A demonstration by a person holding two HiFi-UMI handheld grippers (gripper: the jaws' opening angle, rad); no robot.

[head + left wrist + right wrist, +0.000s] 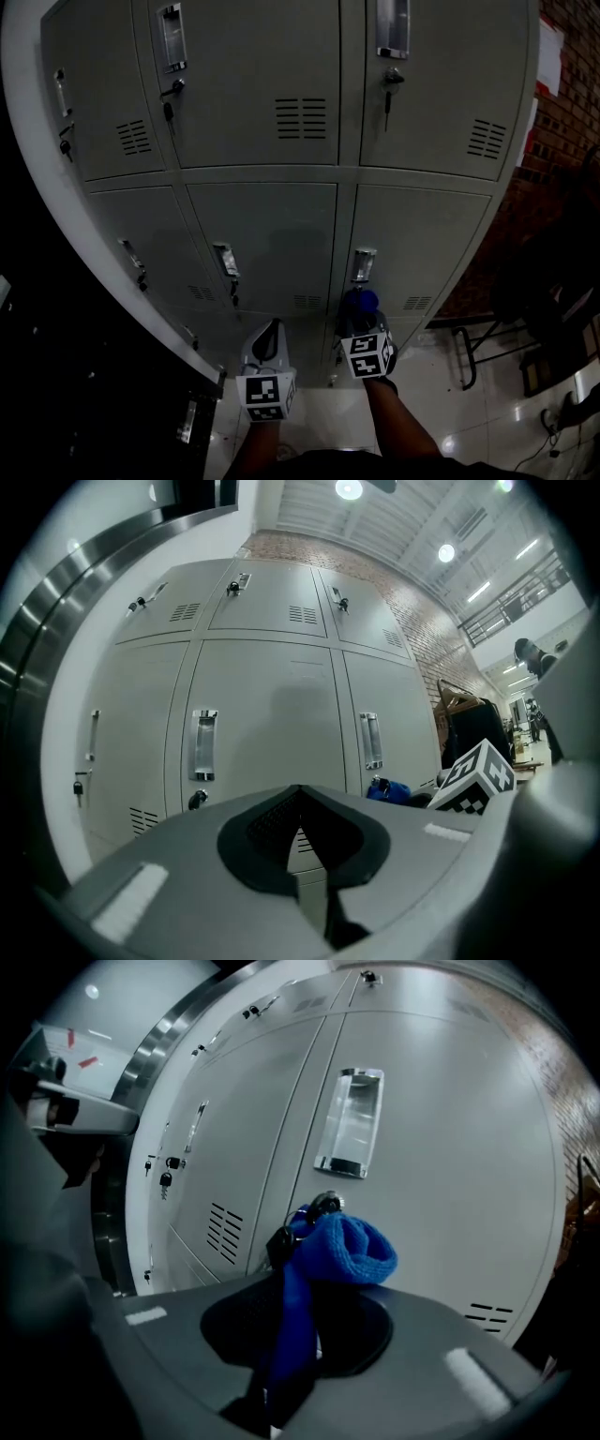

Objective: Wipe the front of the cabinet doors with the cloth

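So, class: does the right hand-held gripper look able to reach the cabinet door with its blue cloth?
Probably yes: the right hand-held gripper holds the blue cloth close to the cabinet door, with nothing between them.

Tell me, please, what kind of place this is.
Probably a locker area inside a large hall or workshop building. Rows of grey metal lockers with keys in their locks stand beside a brick wall, and the left gripper view shows a high roof with ceiling lights.

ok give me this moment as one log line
right gripper: shut on blue cloth, by key lock of locker door, contact unclear | left gripper: shut, empty
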